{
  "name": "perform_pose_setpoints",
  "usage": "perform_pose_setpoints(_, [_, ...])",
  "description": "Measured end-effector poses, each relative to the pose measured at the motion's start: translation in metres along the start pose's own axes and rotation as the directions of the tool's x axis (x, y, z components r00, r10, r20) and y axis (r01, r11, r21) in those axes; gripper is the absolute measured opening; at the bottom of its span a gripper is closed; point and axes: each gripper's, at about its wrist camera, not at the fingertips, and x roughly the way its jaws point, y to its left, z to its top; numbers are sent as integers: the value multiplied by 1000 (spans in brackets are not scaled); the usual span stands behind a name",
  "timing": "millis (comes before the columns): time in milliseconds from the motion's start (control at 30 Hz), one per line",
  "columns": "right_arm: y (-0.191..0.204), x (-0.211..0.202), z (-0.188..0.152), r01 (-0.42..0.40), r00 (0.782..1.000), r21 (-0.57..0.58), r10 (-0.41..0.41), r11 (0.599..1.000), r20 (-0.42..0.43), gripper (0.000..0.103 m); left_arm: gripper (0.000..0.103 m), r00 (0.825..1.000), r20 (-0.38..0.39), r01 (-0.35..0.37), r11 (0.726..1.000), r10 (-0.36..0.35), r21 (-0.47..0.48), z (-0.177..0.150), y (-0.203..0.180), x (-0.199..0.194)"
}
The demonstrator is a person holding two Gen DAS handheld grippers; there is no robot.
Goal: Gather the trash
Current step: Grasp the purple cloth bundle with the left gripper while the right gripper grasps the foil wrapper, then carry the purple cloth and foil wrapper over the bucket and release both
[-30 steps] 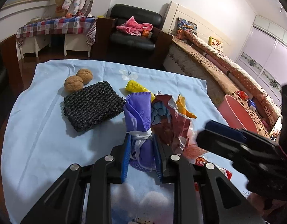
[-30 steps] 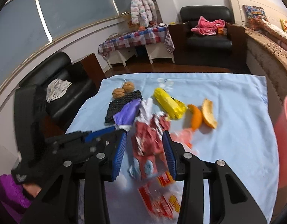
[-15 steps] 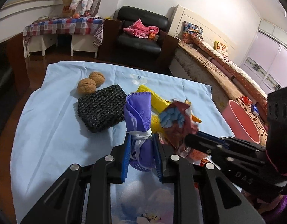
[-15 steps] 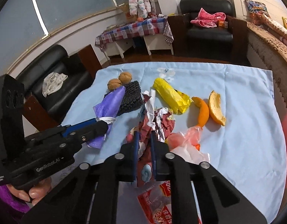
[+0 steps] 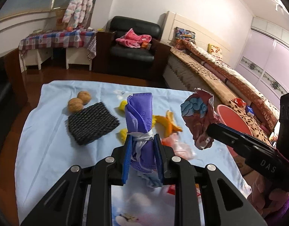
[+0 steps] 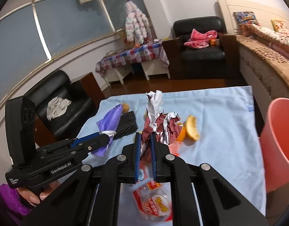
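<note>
My left gripper [image 5: 142, 156] is shut on a purple face mask [image 5: 139, 113] and holds it upright above the blue tablecloth [image 5: 50, 131]. It also shows in the right wrist view [image 6: 108, 124]. My right gripper [image 6: 145, 150] is shut on a crumpled dark red foil wrapper [image 6: 163, 126], lifted off the table; the wrapper shows in the left wrist view [image 5: 199, 120]. Orange peels [image 5: 168, 123], a yellow wrapper [image 5: 123, 105], a pink plastic bag [image 5: 180, 146] and a red-and-yellow snack packet [image 6: 155, 205] lie on the cloth.
A pink bin [image 6: 280, 143] stands off the table's right edge. A black foam net [image 5: 91, 124] and two walnuts [image 5: 78, 101] lie at the left. A bed [image 5: 219, 79] runs along the right; armchairs and a checked side table stand behind.
My right gripper closed on the red foil wrapper and lifted it off the cloth. My left gripper rose with the purple mask still held.
</note>
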Motion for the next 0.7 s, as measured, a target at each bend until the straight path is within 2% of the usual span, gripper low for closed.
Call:
perform_pose_setpoints(367, [-40,-43,-7,60,995,92,-67,994,79,10,22,999,10,41,996,-42,75,8,-45,-2])
perform_pose_setpoints(700, [-79,-73,-14,91,982,170,-116,981,146,10,22,996,-3,89,986,-90,137,18,-93,13])
